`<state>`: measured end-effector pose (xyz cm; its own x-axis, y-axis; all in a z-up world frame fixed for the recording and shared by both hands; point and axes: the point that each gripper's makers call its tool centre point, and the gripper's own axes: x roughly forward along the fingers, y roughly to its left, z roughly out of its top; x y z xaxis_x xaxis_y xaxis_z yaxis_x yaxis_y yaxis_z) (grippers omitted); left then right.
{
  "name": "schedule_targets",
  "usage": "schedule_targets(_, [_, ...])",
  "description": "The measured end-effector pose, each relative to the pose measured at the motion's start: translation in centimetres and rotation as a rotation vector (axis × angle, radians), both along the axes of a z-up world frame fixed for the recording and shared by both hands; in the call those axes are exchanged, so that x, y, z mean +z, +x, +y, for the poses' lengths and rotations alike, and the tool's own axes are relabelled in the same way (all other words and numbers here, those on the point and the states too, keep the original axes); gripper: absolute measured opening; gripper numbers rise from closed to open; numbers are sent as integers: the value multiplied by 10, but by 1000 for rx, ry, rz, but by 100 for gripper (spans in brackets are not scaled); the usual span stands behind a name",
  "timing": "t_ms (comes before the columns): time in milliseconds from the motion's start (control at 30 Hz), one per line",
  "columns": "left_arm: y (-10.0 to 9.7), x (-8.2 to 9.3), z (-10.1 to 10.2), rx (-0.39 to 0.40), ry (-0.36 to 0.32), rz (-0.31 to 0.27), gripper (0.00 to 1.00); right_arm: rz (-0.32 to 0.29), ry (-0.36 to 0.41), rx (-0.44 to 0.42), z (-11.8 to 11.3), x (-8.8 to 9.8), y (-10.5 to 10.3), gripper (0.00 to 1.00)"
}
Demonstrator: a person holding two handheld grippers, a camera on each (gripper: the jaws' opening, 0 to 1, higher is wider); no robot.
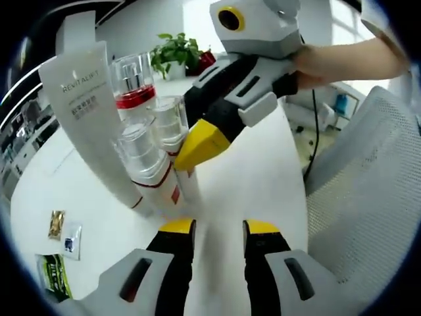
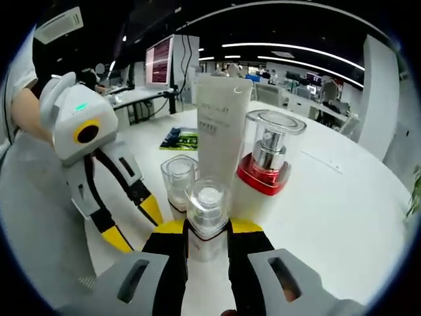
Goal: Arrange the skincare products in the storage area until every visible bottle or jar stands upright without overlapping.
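Observation:
Four skincare products stand close together on the white table. A tall white tube is at the back, beside a pump bottle with a red band. My right gripper is shut on a small clear-capped bottle, which stands upright. A second clear-capped bottle stands just beside it. My left gripper hangs open a short way off the group, with nothing between its jaws.
Small sachets and a green leaflet lie on the table. A potted plant stands further back. A grey mesh chair is at the table's edge. Office desks and a monitor lie beyond.

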<state>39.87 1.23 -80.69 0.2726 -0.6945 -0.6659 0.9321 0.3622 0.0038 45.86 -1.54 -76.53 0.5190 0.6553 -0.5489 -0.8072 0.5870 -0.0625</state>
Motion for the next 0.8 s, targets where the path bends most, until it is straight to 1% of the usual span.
schedule_targets(467, [0,1,1,9,0,6,30,13,5,4,1,-1,-1,23])
schedule_targets(500, [0,1,2,10,-1,6,30,15,-3,6,1,-3,-1,24])
schedule_targets(600, [1,1,3,14,4,5,30,23,6,5,0,-3,-3,27])
schedule_targets(800, [2,3,7,21,3,1,30,26,5,-3,0,1,-6,31])
